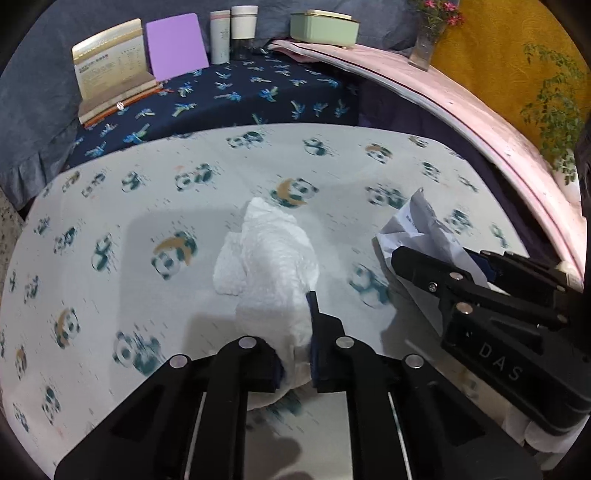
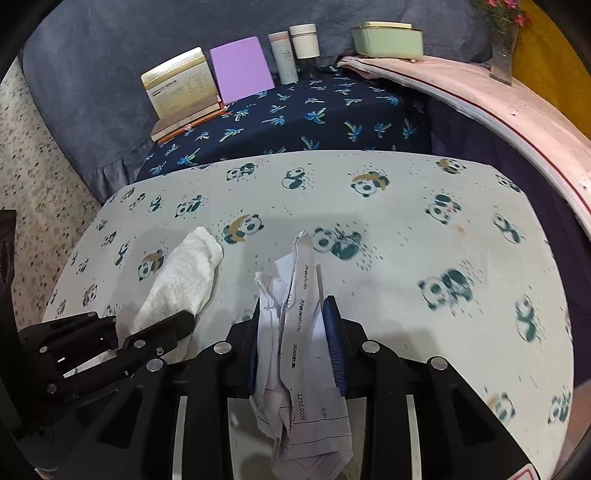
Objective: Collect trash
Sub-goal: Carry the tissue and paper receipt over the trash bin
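My left gripper (image 1: 295, 350) is shut on a crumpled white paper towel (image 1: 269, 258) and holds it over the panda-print table cloth (image 1: 110, 206). My right gripper (image 2: 293, 339) is shut on a crumpled printed receipt (image 2: 291, 314), which hangs down between its fingers. In the left wrist view the right gripper (image 1: 443, 266) is at the right with the receipt (image 1: 417, 225) sticking out. In the right wrist view the left gripper (image 2: 147, 332) is at the left with the towel (image 2: 184, 273).
Behind the panda cloth (image 2: 406, 229) lies a dark blue palm-print cloth (image 1: 240, 96) with a gold box (image 1: 110, 62), a purple card (image 1: 175, 44), two bottles (image 1: 232, 31) and a green tin (image 1: 323, 26). A pink ledge (image 1: 461, 99) with a flower vase (image 1: 428, 40) runs along the right.
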A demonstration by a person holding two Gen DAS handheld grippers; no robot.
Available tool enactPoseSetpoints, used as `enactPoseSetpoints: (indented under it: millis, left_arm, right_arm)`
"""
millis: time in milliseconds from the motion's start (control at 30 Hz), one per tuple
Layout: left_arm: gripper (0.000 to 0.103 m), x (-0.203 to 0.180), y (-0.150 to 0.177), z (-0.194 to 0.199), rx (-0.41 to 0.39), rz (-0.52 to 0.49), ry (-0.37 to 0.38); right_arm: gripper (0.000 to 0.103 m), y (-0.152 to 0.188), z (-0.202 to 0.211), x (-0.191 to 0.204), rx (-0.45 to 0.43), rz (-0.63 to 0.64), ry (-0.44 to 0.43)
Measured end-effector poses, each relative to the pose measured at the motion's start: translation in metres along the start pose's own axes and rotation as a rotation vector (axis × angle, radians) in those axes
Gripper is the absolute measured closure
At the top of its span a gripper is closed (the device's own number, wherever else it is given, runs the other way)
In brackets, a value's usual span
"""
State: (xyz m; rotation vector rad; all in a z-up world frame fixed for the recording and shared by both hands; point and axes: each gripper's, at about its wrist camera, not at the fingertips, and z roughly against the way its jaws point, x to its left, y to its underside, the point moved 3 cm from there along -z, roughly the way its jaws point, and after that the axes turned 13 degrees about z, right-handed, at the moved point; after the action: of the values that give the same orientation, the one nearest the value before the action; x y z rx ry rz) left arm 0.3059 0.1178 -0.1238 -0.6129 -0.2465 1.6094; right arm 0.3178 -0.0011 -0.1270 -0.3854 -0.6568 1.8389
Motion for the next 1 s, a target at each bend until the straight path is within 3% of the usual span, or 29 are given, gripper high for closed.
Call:
enactPoseSetpoints:
  millis: [433,1000]
  left_arm:
    - [0.093,-0.075,0.052,0.054,0.018,-0.099,0.104]
    - [0.093,-0.224,0.129,0.108,0.023,-0.35,0.224]
  right_arm:
    - [0.074,0.067,0.117,-0.036,-0.067,-0.165,0.133]
    - [0.074,0.177,0.251,-0.116,-0.16,-0.378,0.325]
